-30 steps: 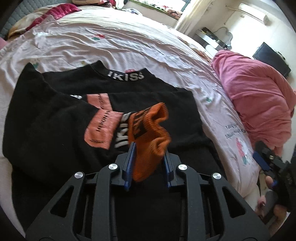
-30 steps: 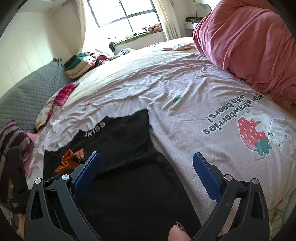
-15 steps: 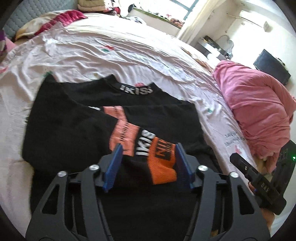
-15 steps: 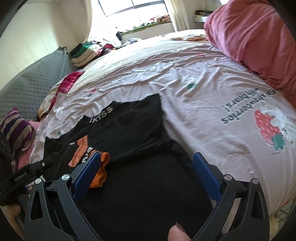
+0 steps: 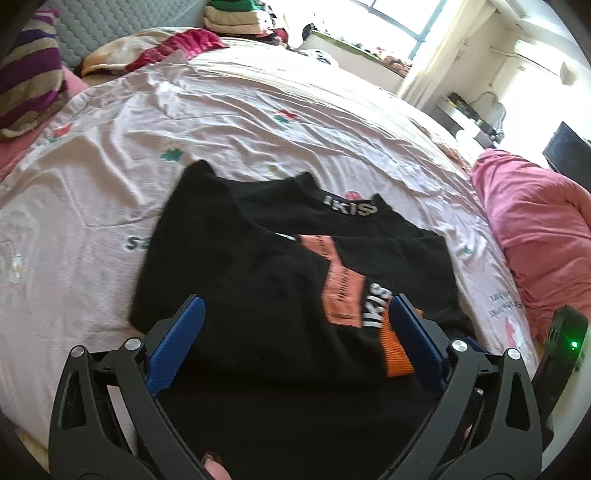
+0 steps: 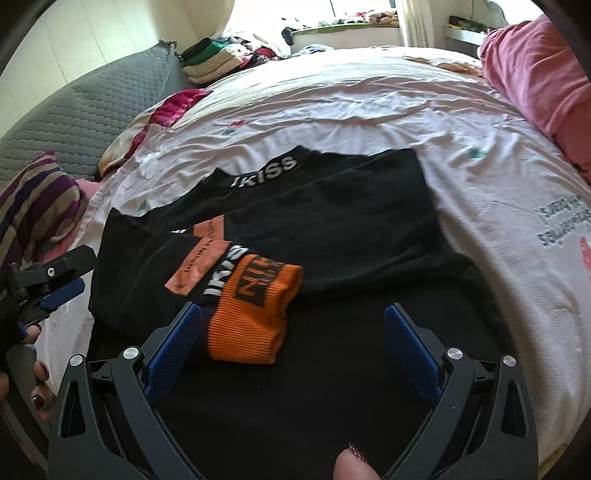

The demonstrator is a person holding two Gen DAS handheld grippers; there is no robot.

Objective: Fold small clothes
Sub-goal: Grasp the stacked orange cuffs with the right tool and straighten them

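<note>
I'm in a home bedroom. A bed (image 6: pixel 332 107) with a printed sheet fills my view. Beside it lie a pink duvet (image 5: pixel 535 236) and piled clothes (image 6: pixel 221 61).

Ahead of your jaws a wide bed (image 5: pixel 229 122) spreads under a wrinkled pale pink sheet printed with small flowers, and a grey quilted headboard (image 6: pixel 81 110) stands at its far left. A bright window (image 5: pixel 413 22) with cream curtains glows beyond and to the right. Right of your jaws lies a heaped pink quilt (image 5: pixel 535 236).

Left gripper (image 5: pixel 293 332) opening above black top (image 5: pixel 258 280).
</note>
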